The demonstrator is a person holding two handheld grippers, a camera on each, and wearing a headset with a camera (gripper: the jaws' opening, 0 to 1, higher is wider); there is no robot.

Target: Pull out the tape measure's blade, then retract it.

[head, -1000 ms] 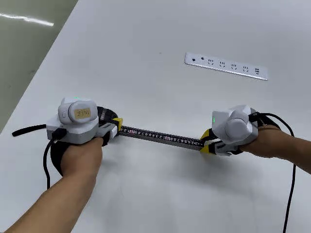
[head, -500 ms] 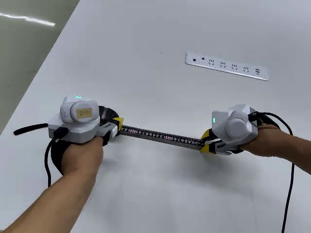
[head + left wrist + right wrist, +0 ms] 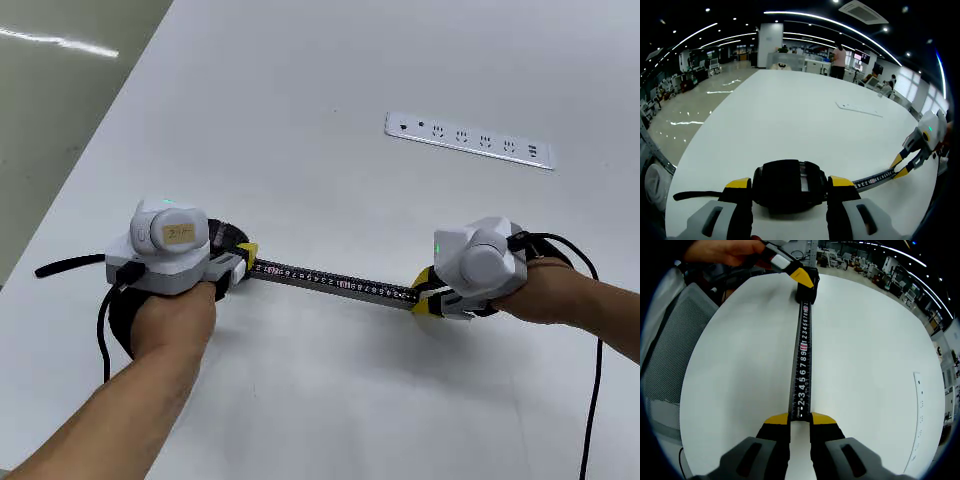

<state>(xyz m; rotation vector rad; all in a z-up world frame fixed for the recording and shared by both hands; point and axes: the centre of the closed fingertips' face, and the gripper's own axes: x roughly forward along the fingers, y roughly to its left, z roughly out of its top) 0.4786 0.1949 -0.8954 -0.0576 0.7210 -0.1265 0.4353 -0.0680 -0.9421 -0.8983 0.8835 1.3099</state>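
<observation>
Near side of the white table (image 3: 330, 400): at left, the left gripper (image 3: 243, 258) clamps the black tape measure case (image 3: 222, 240) between its yellow-tipped jaws. At right, the right gripper (image 3: 422, 292) pinches the free end of the blade (image 3: 335, 283), which runs straight between the two. The step in hand is probably the pull-out, with the blade partly drawn. The retraction calls for easing the right gripper toward the case so the blade rewinds under control. Farther back lies a white power strip (image 3: 468, 139).

Left gripper (image 3: 238, 258) and right gripper (image 3: 423, 296) well apart, jaws clamped.
</observation>
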